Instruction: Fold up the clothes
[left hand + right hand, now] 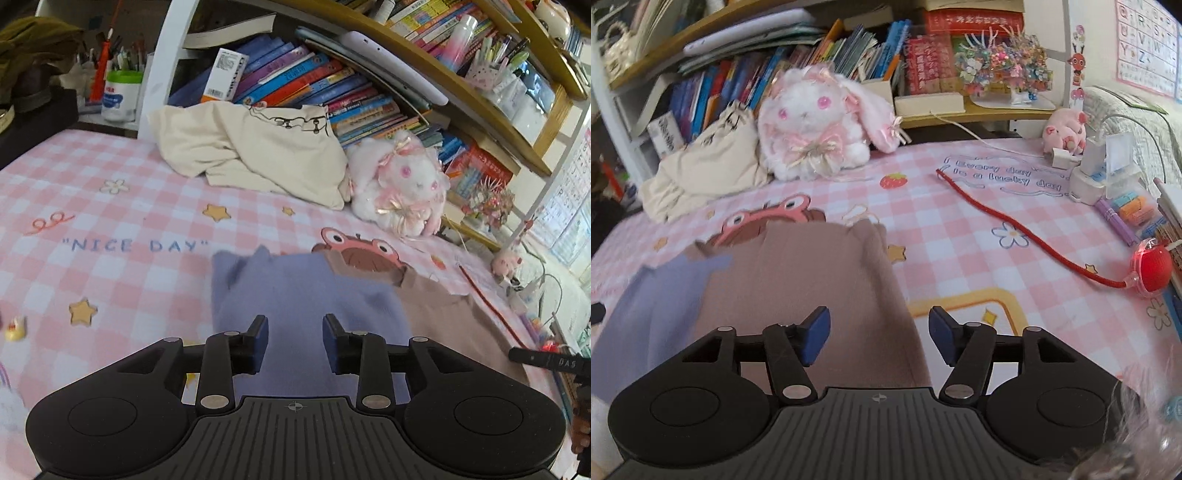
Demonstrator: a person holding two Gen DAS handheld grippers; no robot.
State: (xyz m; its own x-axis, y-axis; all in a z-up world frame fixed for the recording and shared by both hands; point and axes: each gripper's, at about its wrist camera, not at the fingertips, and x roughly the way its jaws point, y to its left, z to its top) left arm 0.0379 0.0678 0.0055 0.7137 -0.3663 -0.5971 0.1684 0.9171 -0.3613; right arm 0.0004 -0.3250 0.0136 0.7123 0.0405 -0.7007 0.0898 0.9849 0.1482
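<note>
A lilac-blue garment (291, 295) and a brown-pink garment (443, 314) lie flat side by side on the pink checked table cover (110, 206). My left gripper (294, 328) is open and empty, hovering over the lilac garment. In the right wrist view the brown-pink garment (812, 280) lies ahead with the lilac one (661, 299) to its left. My right gripper (879, 325) is open and empty, above the brown-pink garment's right edge. A crumpled cream garment (258, 155) lies at the back against the books; it also shows in the right wrist view (709, 170).
A white and pink plush rabbit (820, 125) sits at the back by the bookshelf (332, 81). A red cord (1015, 225) with a red ball (1152, 269) lies on the right. A small pink plush (1067, 131), chargers and pens crowd the right edge.
</note>
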